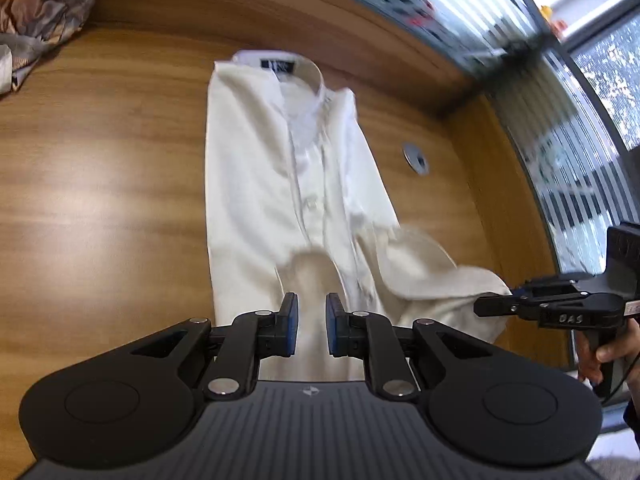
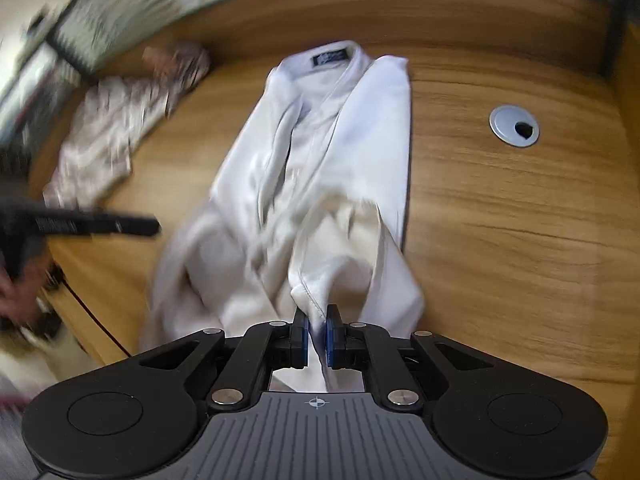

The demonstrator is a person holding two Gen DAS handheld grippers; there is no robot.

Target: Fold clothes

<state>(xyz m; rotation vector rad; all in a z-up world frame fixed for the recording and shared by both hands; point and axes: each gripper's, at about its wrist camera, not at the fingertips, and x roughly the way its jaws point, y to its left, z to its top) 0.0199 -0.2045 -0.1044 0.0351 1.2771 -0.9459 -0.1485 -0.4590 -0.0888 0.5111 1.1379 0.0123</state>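
A white collared shirt [image 1: 288, 168] lies lengthwise on the wooden table [image 1: 100, 200], collar and dark label at the far end, sides folded inward. My left gripper [image 1: 311, 304] is shut on a bunched fold of the shirt's near hem, with cloth filling the narrow gap between its pads. In the right wrist view, my right gripper [image 2: 316, 320] is shut on a stitched edge of the shirt [image 2: 344, 128], lifting the cloth off the table. The right gripper [image 1: 480, 306] also shows in the left wrist view, holding the hem's right corner. The left gripper [image 2: 154, 226] shows blurred at left.
A crumpled patterned garment [image 1: 36, 12] [image 2: 120, 128] lies at the table's far left. A round metal cable grommet [image 1: 416, 158] [image 2: 514, 126] sits right of the shirt. A glass wall runs behind the table. A person's hand [image 1: 600, 356] grips the right gripper's handle.
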